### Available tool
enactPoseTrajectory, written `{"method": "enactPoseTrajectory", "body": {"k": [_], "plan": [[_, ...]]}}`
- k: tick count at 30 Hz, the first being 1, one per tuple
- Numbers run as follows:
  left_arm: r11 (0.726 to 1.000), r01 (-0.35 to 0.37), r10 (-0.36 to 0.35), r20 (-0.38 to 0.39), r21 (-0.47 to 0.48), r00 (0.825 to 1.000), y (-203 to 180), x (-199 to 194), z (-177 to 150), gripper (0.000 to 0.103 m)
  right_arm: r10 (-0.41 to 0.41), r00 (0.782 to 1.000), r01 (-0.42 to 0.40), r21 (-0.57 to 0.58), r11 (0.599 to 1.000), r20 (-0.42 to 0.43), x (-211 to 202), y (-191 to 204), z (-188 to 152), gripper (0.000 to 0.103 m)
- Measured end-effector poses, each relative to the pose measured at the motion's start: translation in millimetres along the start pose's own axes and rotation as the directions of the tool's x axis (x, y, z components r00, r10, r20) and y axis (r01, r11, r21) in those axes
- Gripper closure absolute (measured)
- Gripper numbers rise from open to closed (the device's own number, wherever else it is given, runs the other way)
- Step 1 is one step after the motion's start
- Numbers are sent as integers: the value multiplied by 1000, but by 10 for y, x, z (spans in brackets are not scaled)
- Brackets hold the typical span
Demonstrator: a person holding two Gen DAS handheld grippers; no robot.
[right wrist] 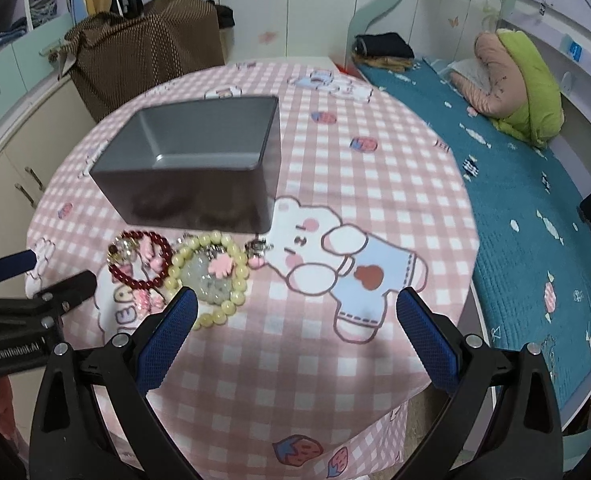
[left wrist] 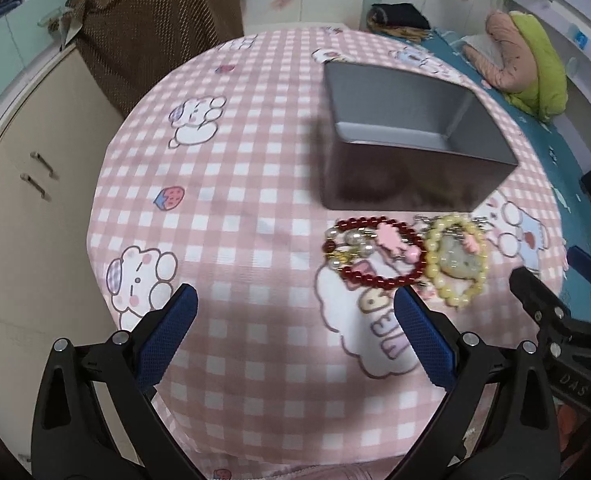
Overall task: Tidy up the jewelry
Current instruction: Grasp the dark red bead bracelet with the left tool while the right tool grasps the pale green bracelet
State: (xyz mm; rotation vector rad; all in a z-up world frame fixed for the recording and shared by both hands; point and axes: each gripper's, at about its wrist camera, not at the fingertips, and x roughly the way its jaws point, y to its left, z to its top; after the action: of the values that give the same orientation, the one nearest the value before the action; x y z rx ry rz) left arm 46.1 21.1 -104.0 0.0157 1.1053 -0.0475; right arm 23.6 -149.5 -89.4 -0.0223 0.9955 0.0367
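Note:
A grey metal box point(left wrist: 411, 152) point(right wrist: 199, 176) stands open-topped and looks empty on the pink checked tablecloth point(left wrist: 235, 184). In front of it lie a dark red bead bracelet point(left wrist: 375, 254) point(right wrist: 141, 258) with pink charms and a pale yellow bead bracelet point(left wrist: 457, 266) point(right wrist: 211, 276) with a round pendant, side by side and touching. My left gripper point(left wrist: 295, 304) hovers open just short of the red bracelet. My right gripper point(right wrist: 295, 304) is open too, its left finger beside the yellow bracelet. Neither holds anything.
A small keyring charm point(right wrist: 257, 254) lies by the box's corner. The round table's edge falls away to a cabinet point(left wrist: 27, 200) on the left. A bed with a teal cover point(right wrist: 535, 208) runs along the right. A brown bag point(right wrist: 143, 48) stands behind the table.

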Motion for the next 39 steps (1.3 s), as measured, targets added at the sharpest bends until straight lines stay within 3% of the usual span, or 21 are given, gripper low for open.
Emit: {"method": "enactPoseTrajectory", "body": {"k": [10, 17, 24, 29, 33, 35, 37, 39], "plan": [[999, -6, 4, -46, -51, 999, 95, 282, 88, 6, -42, 998, 41, -27, 999, -39, 216, 68, -18, 8], [999, 17, -18, -18, -47, 1000, 83, 346, 140, 22, -65, 997, 63, -51, 997, -43, 287, 113, -14, 8], [999, 20, -19, -25, 36, 999, 103, 304, 42, 25, -88, 995, 85, -74, 994, -38, 242, 58, -59, 8], [998, 20, -18, -37, 56, 999, 206, 254, -19, 35, -88, 995, 86, -62, 994, -44, 210, -52, -108, 9], [997, 18, -16, -27, 69, 999, 247, 226, -42, 45, -58, 997, 54, -76, 996, -45, 204, -40, -113, 22], [996, 21, -20, -15, 87, 1000, 234, 204, -61, 56, -42, 998, 38, -95, 995, -46, 213, 14, -116, 32], [993, 29, -28, -10, 112, 1000, 211, 187, -79, 67, -20, 998, 14, -118, 993, -56, 244, 66, -120, 53], [989, 44, -44, -4, 142, 999, 173, 179, -93, 76, 2, 998, -9, -124, 992, -56, 252, 87, -114, 60]]}}
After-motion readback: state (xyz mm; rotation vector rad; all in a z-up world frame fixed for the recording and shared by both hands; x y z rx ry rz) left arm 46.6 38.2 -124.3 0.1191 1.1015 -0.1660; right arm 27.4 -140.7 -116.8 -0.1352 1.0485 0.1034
